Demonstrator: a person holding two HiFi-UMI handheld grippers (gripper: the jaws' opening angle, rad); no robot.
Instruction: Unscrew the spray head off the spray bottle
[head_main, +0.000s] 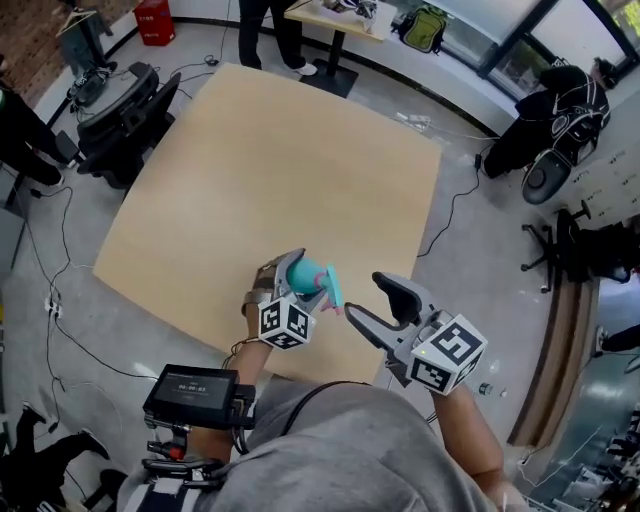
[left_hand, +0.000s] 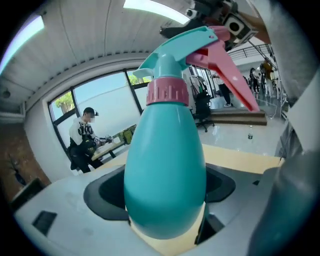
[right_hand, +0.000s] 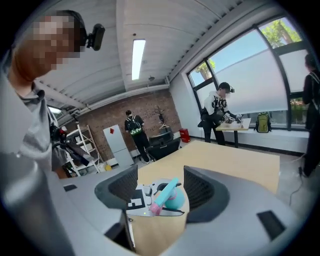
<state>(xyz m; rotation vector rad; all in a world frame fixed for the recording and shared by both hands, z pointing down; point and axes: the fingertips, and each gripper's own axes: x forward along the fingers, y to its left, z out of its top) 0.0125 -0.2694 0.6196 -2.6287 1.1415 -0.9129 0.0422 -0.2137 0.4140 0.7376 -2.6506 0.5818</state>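
Observation:
A teal spray bottle (head_main: 304, 270) with a pink collar (left_hand: 167, 91) and a pink trigger (left_hand: 227, 70) is held above the near edge of the wooden table (head_main: 280, 170). My left gripper (head_main: 292, 288) is shut on the bottle's round body (left_hand: 165, 175), both pads pressing its sides. The teal spray head (left_hand: 185, 45) sits on the neck and juts toward my right gripper (head_main: 366, 298). That gripper stands open just to the right of the nozzle, with nothing between its jaws. In the right gripper view the bottle (right_hand: 173, 200) shows a little way beyond the open jaws.
Office chairs (head_main: 125, 120) stand left of the table and cables (head_main: 60, 300) trail over the floor. A second table (head_main: 335, 20) with a person beside it is at the back. Bags and a chair (head_main: 555, 120) are at the right.

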